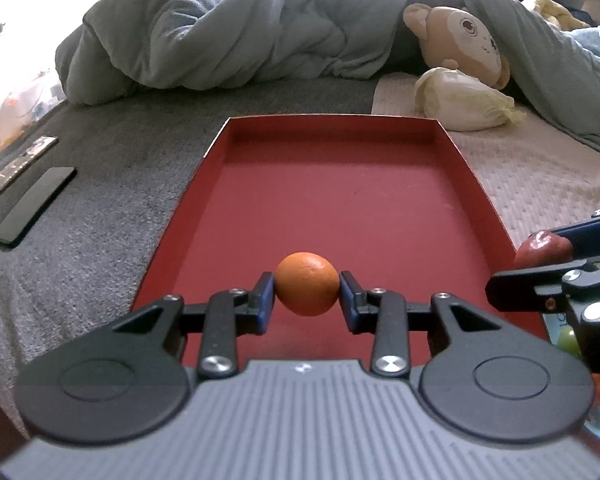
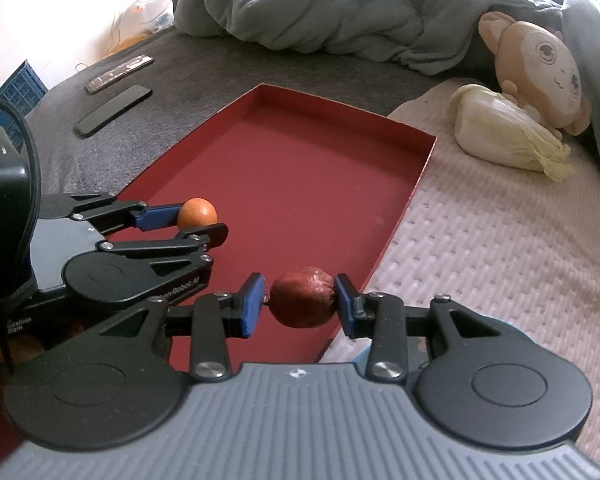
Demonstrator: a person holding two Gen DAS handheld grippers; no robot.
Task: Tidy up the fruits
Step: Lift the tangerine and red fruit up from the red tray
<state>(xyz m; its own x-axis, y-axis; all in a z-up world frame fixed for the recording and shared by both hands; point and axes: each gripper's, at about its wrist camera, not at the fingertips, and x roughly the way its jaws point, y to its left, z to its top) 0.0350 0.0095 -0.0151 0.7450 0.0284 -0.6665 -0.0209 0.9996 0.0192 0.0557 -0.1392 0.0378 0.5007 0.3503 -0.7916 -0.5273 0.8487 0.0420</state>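
Fruits number two in clear sight, one in each set of jaws. An orange (image 1: 307, 289) sits pinched between the blue pads (image 1: 265, 302) of the left gripper (image 1: 307, 300), held above the near end of a red tray (image 1: 466, 172). A dark red fruit (image 2: 302, 297) (its kind is hard to tell) is clamped by the right gripper (image 2: 300, 306), held over the tray's near right corner. Both grippers point forward along the bed (image 2: 500, 248), side by side, the left one slightly ahead and tilted toward the tray's middle. The single tray lies on the bed with bare floor showing. Beyond it rest one pale cabbage-like bundle (image 2: 508, 134), one plush monkey (image 2: 540, 68), a rumpled grey-blue duvet (image 1: 228, 28), plus one dark phone (image 1: 34, 206) and one remote (image 1: 22, 164) side by side at the left.
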